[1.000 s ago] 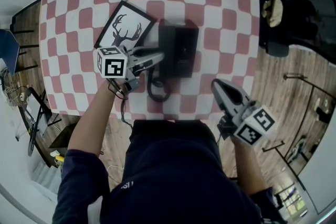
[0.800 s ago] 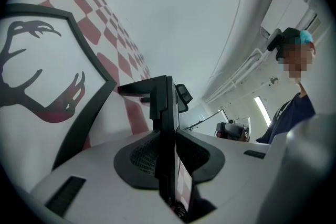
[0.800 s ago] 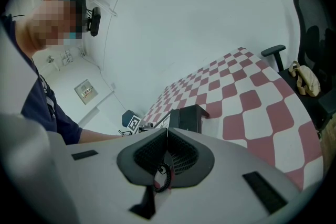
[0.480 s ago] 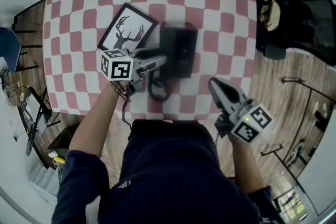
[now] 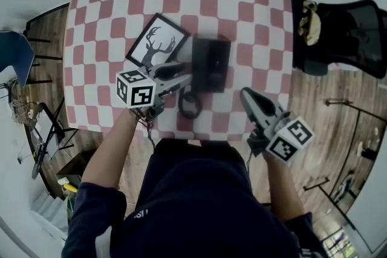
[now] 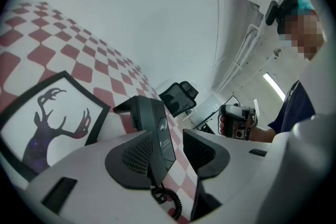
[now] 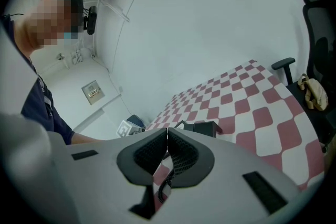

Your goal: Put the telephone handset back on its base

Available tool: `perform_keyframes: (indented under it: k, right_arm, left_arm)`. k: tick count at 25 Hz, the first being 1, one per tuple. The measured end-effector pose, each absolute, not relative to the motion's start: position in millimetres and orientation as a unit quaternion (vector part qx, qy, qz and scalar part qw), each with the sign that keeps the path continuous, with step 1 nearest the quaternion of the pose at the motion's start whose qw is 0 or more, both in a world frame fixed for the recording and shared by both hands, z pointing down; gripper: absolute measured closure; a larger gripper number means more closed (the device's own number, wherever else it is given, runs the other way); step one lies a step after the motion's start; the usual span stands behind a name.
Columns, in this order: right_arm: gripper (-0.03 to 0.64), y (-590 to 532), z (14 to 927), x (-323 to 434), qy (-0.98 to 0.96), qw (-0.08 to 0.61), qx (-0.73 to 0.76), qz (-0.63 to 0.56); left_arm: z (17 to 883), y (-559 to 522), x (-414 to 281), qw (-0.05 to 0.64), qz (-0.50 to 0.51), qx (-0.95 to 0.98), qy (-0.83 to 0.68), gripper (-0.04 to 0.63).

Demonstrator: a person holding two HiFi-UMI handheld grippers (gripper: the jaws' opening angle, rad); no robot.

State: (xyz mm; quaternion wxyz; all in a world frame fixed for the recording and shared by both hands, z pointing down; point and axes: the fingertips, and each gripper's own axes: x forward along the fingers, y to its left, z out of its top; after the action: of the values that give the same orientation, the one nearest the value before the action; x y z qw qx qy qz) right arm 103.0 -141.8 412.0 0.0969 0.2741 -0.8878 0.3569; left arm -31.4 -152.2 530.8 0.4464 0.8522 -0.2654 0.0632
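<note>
Your left gripper [image 5: 183, 74] is what changed: a second ago its jaws were pinched in at the left side of the phone, and they've just been opening, so now they're spread wide with nothing pressed between the pads. It's backed a little off the phone too, tips just short of its left edge. Far left, the picture frame [image 5: 158, 42] with the deer sits flat on the checked tablecloth [image 5: 121, 3] like before, its near corner covered by that gripper. Next over, the handset [image 5: 200, 63] looks to be lying along the left side of its base [image 5: 220, 63], but fair warning, both are black and blurry from the head view, so you can't really pick out the seam between them. The left gripper view doesn't help much either, since the left pad covers the lower part of the phone. The coiled cord [image 5: 189, 104] loops on the cloth in front of the phone, and its upper end disappears under the left gripper. Your right gripper [image 5: 244, 93] hasn't done much, jaws still pressed together and empty, hanging over the table's near edge well right of the phone. Your own torso hides that near edge. Far right, the office chair [image 5: 338, 27] is cut off by the picture's rim.
</note>
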Motion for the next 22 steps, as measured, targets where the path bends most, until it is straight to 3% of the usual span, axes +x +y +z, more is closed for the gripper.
perform_keyframes:
  k: [13,22]
  right_arm:
    - [0.6,-128.9,365.7,83.2,-0.906,0.059,0.28,0.31]
    - [0.6,-109.2,345.2,72.4,-0.911,0.047,0.295,0.283]
  left_arm:
    - [407.3,-119.9,-51.6,0.307,0.043,0.895,-0.321,0.506]
    - [372.6,-81.5,-56.2,0.262,0.048,0.902,-0.341,0.552]
